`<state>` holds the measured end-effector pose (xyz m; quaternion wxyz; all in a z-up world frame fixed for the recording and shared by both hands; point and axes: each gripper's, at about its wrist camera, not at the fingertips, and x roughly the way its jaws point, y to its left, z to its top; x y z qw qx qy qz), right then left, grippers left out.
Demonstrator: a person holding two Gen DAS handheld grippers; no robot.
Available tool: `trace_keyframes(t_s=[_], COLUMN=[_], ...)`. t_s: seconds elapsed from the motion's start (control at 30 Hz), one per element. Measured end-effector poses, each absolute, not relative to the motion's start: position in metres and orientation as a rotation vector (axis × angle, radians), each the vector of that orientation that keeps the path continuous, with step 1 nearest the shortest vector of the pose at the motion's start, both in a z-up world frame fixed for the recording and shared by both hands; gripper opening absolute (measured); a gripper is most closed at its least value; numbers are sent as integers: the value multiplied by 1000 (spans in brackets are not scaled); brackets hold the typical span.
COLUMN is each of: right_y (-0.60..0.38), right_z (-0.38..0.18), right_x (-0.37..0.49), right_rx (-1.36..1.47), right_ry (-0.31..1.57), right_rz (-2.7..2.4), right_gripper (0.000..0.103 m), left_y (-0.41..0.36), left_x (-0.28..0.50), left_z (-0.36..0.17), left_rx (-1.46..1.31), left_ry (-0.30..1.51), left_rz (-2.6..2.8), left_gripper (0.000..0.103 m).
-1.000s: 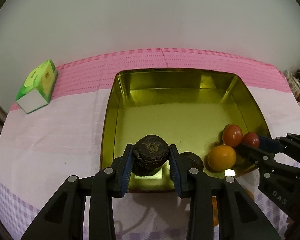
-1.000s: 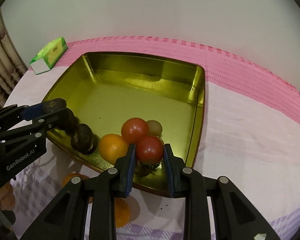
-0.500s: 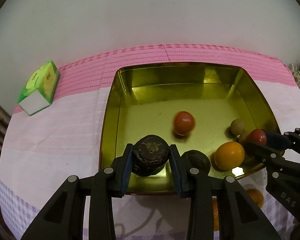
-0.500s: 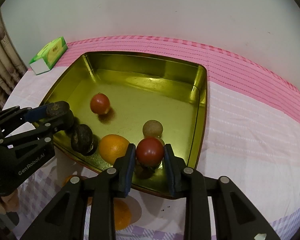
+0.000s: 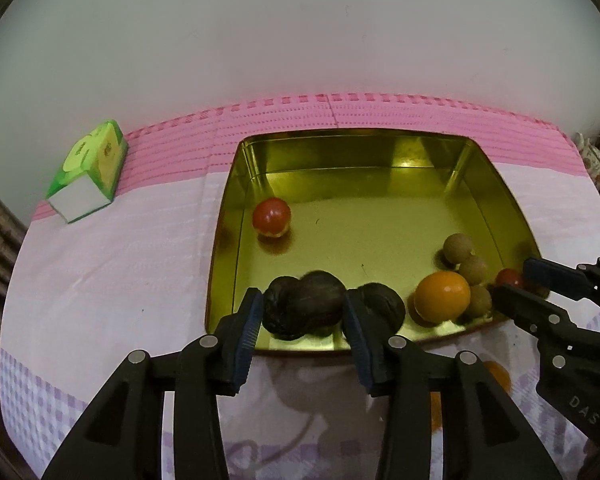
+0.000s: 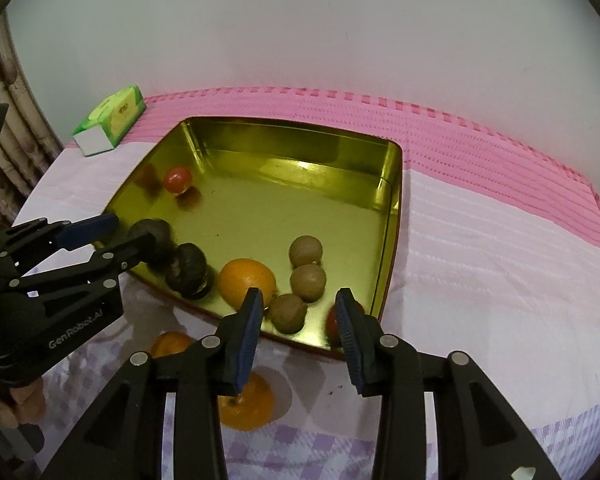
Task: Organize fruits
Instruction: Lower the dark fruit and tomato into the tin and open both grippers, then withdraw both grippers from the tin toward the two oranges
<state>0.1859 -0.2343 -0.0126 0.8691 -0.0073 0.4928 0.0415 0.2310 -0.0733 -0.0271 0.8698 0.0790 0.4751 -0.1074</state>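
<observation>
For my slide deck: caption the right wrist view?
Right gripper releasing a tomato into the tin beside an orange.

pink-clothed table, gold tray, green box, 2 oranges

The tray sits on the counter, a tissue box well to its left. In the tray one tomato lies by the far left wall; along the near wall lie two dark fruits, an orange to their right, then three small round fruits and another tomato in the near right corner
</observation>
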Motion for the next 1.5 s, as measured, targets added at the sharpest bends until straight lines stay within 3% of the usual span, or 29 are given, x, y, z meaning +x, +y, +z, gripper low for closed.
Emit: trace_keyframes(t_s=[0.33,0.7,1.5], right_y=[-225,-221,-201], right_z=[-4,-34,-59], right_x=[151,108,137], right_rx=[1,20,-31], right_ry=[1004,1068,1090], right_rz=[101,120,138], right_gripper=[37,38,42], left_y=[-63,-56,-52], left_x=[189,144,147], left_z=[-15,-52,-69], left_rx=[143,108,82], left_ry=[973,1062,1089], left_rz=[-216,-218,-228], left_gripper=[43,44,44])
